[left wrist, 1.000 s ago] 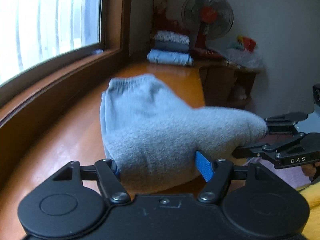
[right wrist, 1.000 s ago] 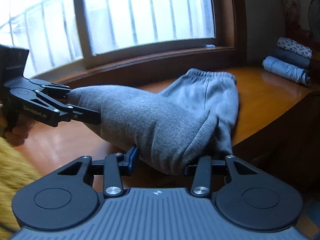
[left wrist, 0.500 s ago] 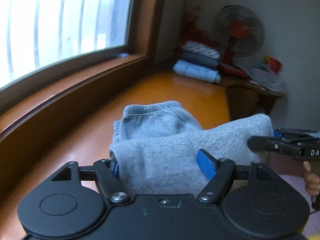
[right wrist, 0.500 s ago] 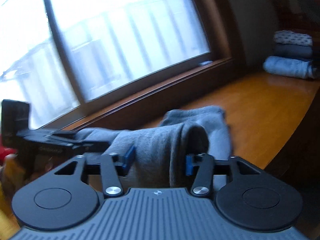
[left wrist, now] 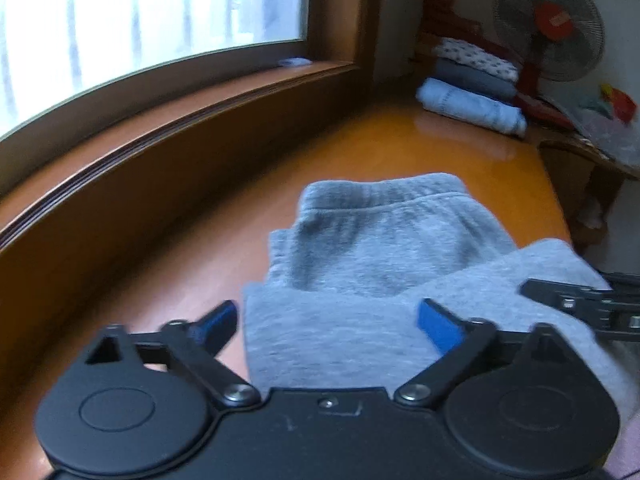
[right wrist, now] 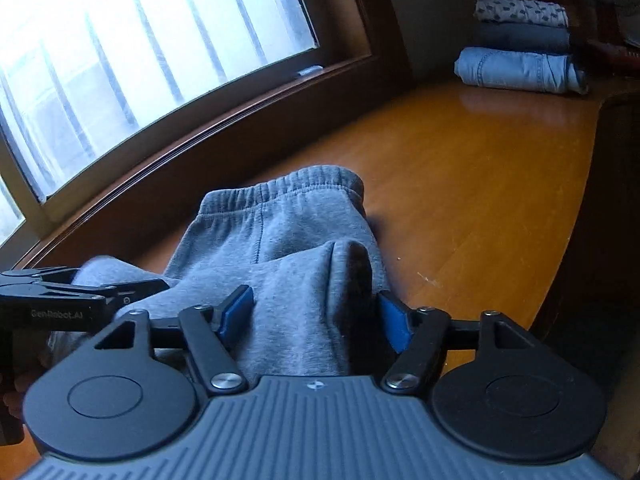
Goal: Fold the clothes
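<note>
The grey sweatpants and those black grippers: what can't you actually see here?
- Grey sweatpants: near end hidden behind each gripper's body, both views.
- Left gripper, jaws opening: left pad blurred.
- Right gripper, jaws opening: contact with cloth unclear.
- Folded stack: garment types too small.
- Table: front edge cut off.

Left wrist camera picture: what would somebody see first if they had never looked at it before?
First the grey sweatpants, folded over on the shiny orange wooden surface right in front of the left tool, whose blue-padded jaws are opening around the cloth. Then the big bright window up on the left. Far back on the right sit a stack of folded clothes and a fan with a red middle.
</note>
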`<state>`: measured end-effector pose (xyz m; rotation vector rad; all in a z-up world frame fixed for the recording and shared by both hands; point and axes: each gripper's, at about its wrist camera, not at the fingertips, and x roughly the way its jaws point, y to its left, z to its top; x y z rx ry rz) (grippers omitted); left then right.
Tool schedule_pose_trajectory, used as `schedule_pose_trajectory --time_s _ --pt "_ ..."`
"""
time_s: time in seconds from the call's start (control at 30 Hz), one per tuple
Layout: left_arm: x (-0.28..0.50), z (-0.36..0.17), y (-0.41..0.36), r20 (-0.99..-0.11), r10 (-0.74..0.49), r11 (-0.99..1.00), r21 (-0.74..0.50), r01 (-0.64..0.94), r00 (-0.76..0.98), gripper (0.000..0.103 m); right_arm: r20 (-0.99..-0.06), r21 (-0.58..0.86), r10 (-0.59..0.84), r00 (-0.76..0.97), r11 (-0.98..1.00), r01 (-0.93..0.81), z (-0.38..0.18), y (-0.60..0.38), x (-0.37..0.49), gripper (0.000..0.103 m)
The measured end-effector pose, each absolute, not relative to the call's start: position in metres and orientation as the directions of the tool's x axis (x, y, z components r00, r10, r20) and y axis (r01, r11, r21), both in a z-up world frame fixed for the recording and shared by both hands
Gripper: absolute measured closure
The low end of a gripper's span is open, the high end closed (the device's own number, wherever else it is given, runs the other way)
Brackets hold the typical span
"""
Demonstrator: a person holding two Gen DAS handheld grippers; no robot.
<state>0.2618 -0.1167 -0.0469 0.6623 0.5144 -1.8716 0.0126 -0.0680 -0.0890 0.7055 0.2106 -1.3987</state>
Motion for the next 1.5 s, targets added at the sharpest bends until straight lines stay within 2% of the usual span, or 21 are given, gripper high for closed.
schedule_pose_trajectory --time_s 0.03,0.1,0.23,0.33,0.43,0.53,0.63,0.77,0.87,1.0,1.2,1.3,1.43,1.5 --pt "0.264 -0.045 -0.116 -0.653 -0.692 -0.360 -0.058 0.931 -0.309 0.003 -0.525 0.330 -0.828 0.196 0.015 0.944 -0.088 -0.066 0.013 0.033" --pt "0.267 -0.031 -0.109 -0.638 -0.704 -0.354 -0.066 0.933 -0.312 0.011 -0.491 0.338 -0.847 0.206 0.033 0.941 -0.080 -0.059 0.011 0.036" --pt "0.274 0.006 -0.073 -0.552 -0.785 -0.355 0.030 0.935 -0.280 0.012 -0.359 0.292 -0.911 0.204 0.098 0.951 -0.046 -0.023 0.013 0.038" --pt "0.277 0.013 -0.062 -0.560 -0.775 -0.375 0.033 0.926 -0.294 0.009 -0.321 0.258 -0.911 0.257 0.177 0.950 -0.034 -0.006 0.019 0.038" --pt "0.269 -0.009 -0.069 -0.625 -0.742 -0.362 0.068 0.930 -0.243 0.007 -0.370 0.227 -0.886 0.280 0.206 0.952 -0.048 -0.009 0.031 0.038" --pt "0.265 -0.029 -0.078 -0.643 -0.736 -0.329 0.066 0.942 -0.212 0.001 -0.447 0.177 -0.870 0.210 0.144 0.974 -0.075 -0.021 0.043 0.040" --pt "0.263 -0.027 -0.080 -0.642 -0.740 -0.318 0.072 0.945 -0.200 0.000 -0.435 0.260 -0.878 0.202 0.092 0.961 -0.077 -0.023 0.038 0.039" --pt "0.266 -0.017 -0.071 -0.632 -0.754 -0.312 0.104 0.944 -0.180 0.001 -0.389 0.218 -0.904 0.176 0.096 0.971 -0.063 -0.004 0.038 0.038" --pt "0.271 -0.014 -0.063 -0.645 -0.744 -0.294 0.080 0.953 -0.176 0.001 -0.372 0.185 -0.915 0.157 0.092 0.978 -0.056 0.017 0.038 0.036" --pt "0.280 -0.012 -0.048 -0.656 -0.732 -0.273 0.034 0.961 -0.185 0.001 -0.384 0.201 -0.916 0.118 0.042 0.979 -0.058 0.031 0.031 0.035" --pt "0.302 -0.008 -0.015 -0.656 -0.737 -0.259 0.050 0.965 -0.164 0.001 -0.379 0.242 -0.922 0.078 -0.018 0.970 -0.063 0.060 0.016 0.032" --pt "0.317 -0.013 0.006 -0.655 -0.739 -0.246 0.044 0.968 -0.158 0.001 -0.414 0.274 -0.900 0.139 0.023 0.961 -0.071 0.074 0.009 0.023" --pt "0.332 -0.025 0.023 -0.674 -0.714 -0.261 0.005 0.965 -0.189 0.001 -0.460 0.279 -0.861 0.217 0.092 0.956 -0.080 0.088 0.011 0.022" --pt "0.333 -0.029 0.027 -0.679 -0.708 -0.270 0.005 0.963 -0.195 0.001 -0.467 0.251 -0.861 0.202 0.090 0.964 -0.085 0.090 0.017 0.020"
